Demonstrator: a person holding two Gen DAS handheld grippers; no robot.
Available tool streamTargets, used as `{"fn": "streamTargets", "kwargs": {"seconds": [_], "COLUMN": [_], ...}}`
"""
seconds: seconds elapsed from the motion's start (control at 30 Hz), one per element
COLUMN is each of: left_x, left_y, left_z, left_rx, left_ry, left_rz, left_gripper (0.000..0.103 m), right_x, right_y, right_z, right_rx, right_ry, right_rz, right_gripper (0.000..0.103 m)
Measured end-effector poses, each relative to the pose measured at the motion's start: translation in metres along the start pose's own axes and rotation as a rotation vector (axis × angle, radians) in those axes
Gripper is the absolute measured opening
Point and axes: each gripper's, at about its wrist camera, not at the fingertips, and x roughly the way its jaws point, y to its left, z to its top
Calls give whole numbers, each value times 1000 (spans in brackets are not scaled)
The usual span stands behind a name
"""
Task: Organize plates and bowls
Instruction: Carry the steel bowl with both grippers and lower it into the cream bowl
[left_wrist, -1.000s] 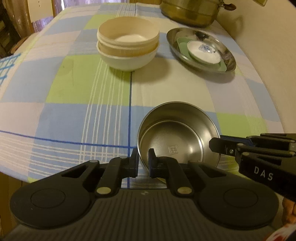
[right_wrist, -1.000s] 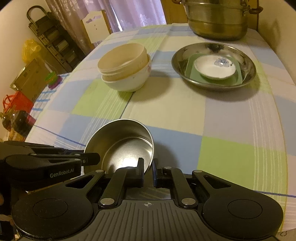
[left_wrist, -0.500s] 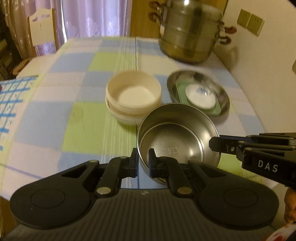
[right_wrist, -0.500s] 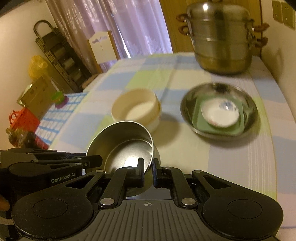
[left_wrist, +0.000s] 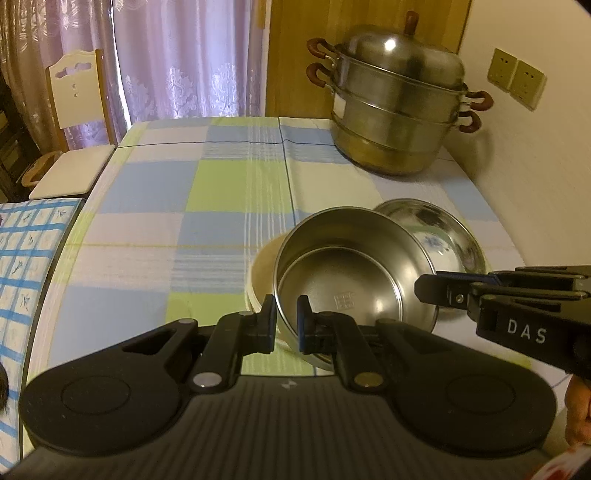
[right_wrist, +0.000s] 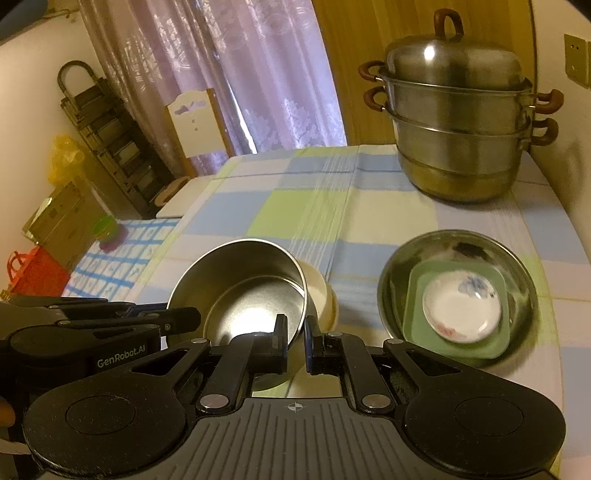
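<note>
While both hand-held grippers clamp opposite sides of its rim, the steel bowl (left_wrist: 354, 273) hangs in the air just above the cream bowls (right_wrist: 320, 295), tilted toward the cameras. The left hand-held gripper (left_wrist: 286, 317) pinches the near rim with its jaws nearly shut on the thin wall; the right hand-held gripper (right_wrist: 294, 334) grips the rim the same way on the other side. Beside the cream bowls sits a steel plate (right_wrist: 391, 280) holding a green square dish (right_wrist: 417, 314) and a small white flowered saucer (right_wrist: 461, 310). Beyond the cream bowls, at the far end of the worktop (left_wrist: 207, 192), stands a lidded steamer pot (left_wrist: 399, 122).

The step in hand looks like carrying the steel bowl to nest it with the cream bowls. The next move calls for levelling it, centring it over that stack, lowering it gently and only then letting go with both.

Readable writing: "DAS" on the right tool's side, "GenRobot.AI" on the left tool's side, and a stamped mark on the steel bowl's floor, too small to read.
</note>
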Motion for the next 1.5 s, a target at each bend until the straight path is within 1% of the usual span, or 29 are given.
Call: {"fn": "streamTargets", "kwargs": {"seconds": [0.17,0.43,0.63,1.07,1.13,1.3,1.33,1.4,1.47,1.5], "left_x": [21,45,52,64,66,66,65,61,57,55], "left_y": [11,17,21,27,27,29,29,29,29,29], "left_z": [14,20,22,20,19,17,17,17,17,17], "left_rx": [5,16,15,-9,-15,-16,-17,-16,-19,-19], "left_ry": [19,58,71,108,116,118,114,103,93,89], "left_rz": [-9,-18,-18,-29,-29,-23,-20,-18,-19,-20], "left_gripper": [9,10,10,10,14,16,16,17,17,17], "right_x": [24,49,58,69,70,71,71,71,70,70], "right_y": [-3,-14,-14,-17,-18,-17,-16,-14,-12,-13], "right_z": [10,16,20,16,16,15,15,14,12,11], "right_rx": [21,59,61,78,92,96,92,80,69,73], "right_ry": [15,51,61,89,92,95,98,98,93,89], "right_rz": [-12,-24,-27,-31,-24,-23,-25,-42,-68,-73], "right_gripper": [9,9,9,9,9,9,10,18,39,40]}}
